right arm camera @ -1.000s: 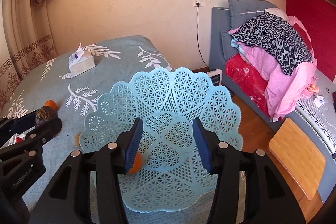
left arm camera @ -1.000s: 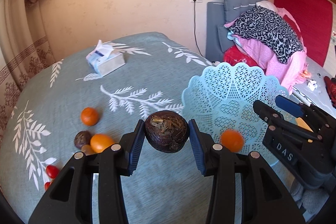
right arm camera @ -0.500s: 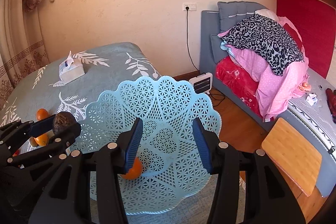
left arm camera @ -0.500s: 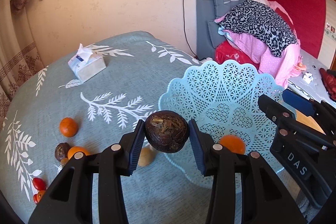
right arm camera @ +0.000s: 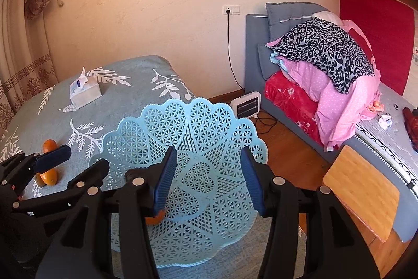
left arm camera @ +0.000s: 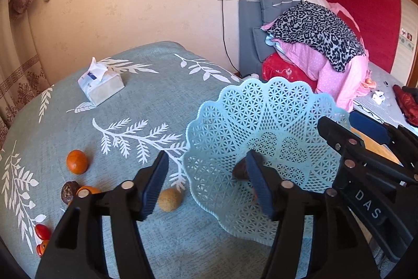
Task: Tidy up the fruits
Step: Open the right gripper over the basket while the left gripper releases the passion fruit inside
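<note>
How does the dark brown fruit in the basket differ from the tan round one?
The dark brown fruit lies inside the blue basket, partly hidden behind the left tool; the tan fruit sits on the tablecloth just outside the rim, in plain sight. One is dark brown, the other pale. Neither is held.

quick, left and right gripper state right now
left gripper: open, holding nothing; dark fruit lies in the basket.
right gripper: open, holding nothing.
</note>
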### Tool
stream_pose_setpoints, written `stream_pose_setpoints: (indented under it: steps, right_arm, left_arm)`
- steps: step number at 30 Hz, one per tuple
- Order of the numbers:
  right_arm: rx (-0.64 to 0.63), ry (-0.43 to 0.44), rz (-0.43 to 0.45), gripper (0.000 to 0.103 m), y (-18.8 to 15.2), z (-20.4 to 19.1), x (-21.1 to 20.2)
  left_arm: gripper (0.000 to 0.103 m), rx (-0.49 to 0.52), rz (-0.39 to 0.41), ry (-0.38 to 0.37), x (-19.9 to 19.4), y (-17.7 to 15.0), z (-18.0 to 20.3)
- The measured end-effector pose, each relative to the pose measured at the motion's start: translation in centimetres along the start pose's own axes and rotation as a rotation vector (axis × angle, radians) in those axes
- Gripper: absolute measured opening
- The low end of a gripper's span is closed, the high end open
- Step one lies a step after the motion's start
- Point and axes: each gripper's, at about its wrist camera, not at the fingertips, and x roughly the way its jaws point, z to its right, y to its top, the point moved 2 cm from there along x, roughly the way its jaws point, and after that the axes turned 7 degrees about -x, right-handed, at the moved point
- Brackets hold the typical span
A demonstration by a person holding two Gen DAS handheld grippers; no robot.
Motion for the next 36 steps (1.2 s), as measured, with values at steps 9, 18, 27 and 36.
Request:
stream_pose_setpoints:
  steps: [9, 18, 27, 36]
  right_arm:
    - [-0.003, 0.003, 0.003, 0.061, 0.0, -0.6, -0.1]
    - [-0.012, 0.017, -0.005, 0.069, -0.1, -1.5, -0.2]
    - [-0.043, 0.028, -0.010, 0.074, -0.2, -2.9, -0.5]
    - [-0.071, 0.071, -0.022, 0.076, -0.3, -4.9, -0.8]
  left_arm:
    - [0.080, -0.048, 0.011, 0.024, -0.7, -0.2, -1.8]
    - [0.083, -0.113, 0.012, 0.049, -1.7, -0.5, -4.3]
    - [0.083, -0.154, 0.025, 0.079, -2.9, -1.3, -6.7]
    - [0.083, -0.189, 0.036, 0.135, -4.2, -2.5, -9.6]
